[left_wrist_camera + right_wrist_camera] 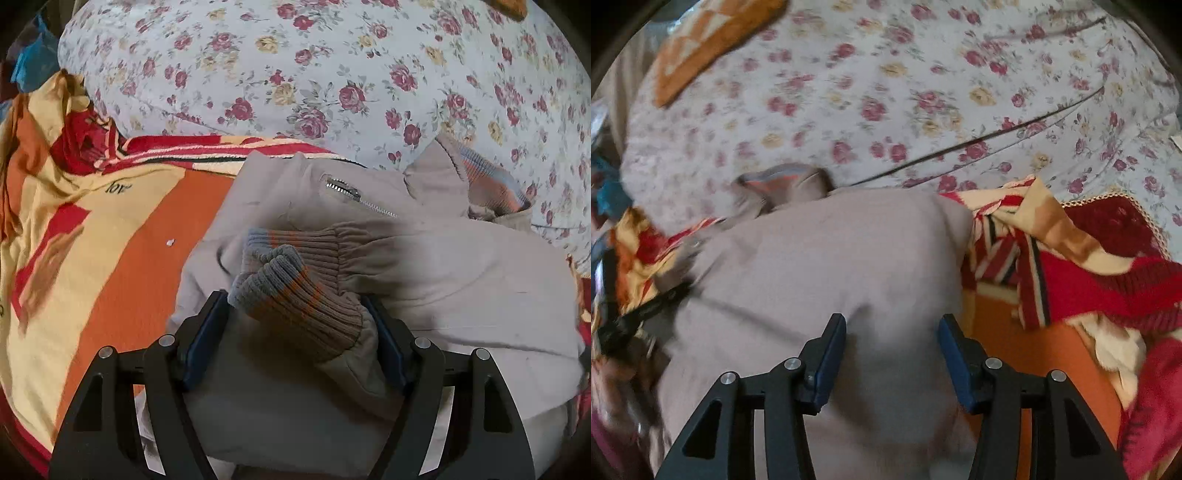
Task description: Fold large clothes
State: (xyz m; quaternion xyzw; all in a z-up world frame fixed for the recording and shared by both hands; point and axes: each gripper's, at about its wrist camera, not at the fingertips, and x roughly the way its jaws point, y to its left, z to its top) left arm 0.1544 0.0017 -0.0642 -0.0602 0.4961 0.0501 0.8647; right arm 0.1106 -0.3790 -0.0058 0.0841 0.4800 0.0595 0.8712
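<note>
Lying across the orange patterned blanket (122, 280), the beige jacket (424, 266) is running lengthwise toward the floral sheet (332, 74). Its ribbed cuff (295, 295) is sitting between the spread, unpressing jaws of the left gripper (299, 332); the right gripper (892, 354) is hovering half-spread over plain cloth beside it.

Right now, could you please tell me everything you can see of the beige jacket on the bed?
The beige jacket looks like soft cotton, with a silver zipper and ribbed cuffs striped grey, orange and brown. It lies partly folded, both sleeves laid across the body, on an orange and yellow blanket, its collar reaching the floral sheet. One cuff sits between the left gripper fingers, which stand open.
</note>
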